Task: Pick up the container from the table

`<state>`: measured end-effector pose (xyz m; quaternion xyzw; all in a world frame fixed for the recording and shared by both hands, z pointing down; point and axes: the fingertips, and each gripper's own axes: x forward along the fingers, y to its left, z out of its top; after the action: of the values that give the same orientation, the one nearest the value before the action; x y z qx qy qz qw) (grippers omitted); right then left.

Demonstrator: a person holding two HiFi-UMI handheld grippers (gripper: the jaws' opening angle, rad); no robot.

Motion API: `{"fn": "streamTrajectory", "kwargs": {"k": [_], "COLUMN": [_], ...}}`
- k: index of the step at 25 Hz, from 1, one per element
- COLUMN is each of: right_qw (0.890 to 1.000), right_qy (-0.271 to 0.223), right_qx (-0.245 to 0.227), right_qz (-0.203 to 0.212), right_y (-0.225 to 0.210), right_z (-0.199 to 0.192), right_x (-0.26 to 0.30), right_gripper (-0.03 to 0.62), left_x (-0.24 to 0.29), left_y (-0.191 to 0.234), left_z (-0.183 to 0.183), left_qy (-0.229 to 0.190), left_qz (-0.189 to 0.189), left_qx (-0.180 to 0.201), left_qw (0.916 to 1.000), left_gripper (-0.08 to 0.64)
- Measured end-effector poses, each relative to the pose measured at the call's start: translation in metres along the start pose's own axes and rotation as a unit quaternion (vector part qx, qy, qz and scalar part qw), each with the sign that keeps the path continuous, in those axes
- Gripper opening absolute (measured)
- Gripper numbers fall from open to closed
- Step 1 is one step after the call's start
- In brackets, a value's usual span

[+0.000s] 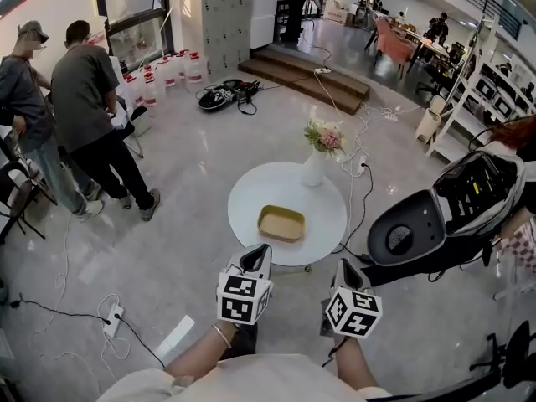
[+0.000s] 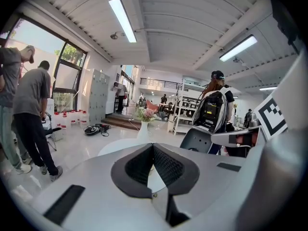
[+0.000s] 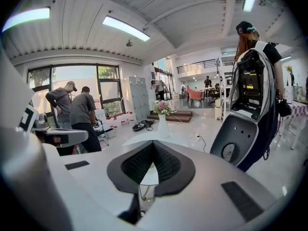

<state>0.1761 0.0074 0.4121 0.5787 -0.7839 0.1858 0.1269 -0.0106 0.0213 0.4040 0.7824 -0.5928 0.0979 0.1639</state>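
Container (image 1: 281, 223) set near the round surface's (image 1: 251, 193) near edge, flower vase (image 1: 312, 168) placed at its far edge, left tool (image 1: 256, 259) and right tool (image 1: 349, 273) held off that near edge, jaws of both pressed together

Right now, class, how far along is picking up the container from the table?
Done: nothing; the tan container lies on the round table by the flower vase. In hand: both the left gripper and right gripper are shut and empty, near the table's front edge. Left: open, grasp, lift.
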Motion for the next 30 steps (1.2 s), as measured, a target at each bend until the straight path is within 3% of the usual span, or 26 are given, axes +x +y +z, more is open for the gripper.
{"fn": "streamTrajectory", "kwargs": {"k": [15, 30], "right_qw": [0.999, 0.999], "right_qy": [0.008, 0.003], "right_qx": [-0.031, -0.033], "right_qz": [-0.002, -0.016], "right_y": [0.023, 0.023], "right_z": [0.047, 0.079], "right_x": [0.081, 0.155], "right_gripper": [0.025, 0.025], "left_x": [0.068, 0.136], "left_y": [0.066, 0.108], "left_z": [0.038, 0.061], "left_qy": [-0.010, -0.006], "left_qz": [0.000, -0.016], "left_qx": [-0.020, -0.005], "left_qw": [0.9998, 0.9998], "left_gripper": [0.016, 0.016]}}
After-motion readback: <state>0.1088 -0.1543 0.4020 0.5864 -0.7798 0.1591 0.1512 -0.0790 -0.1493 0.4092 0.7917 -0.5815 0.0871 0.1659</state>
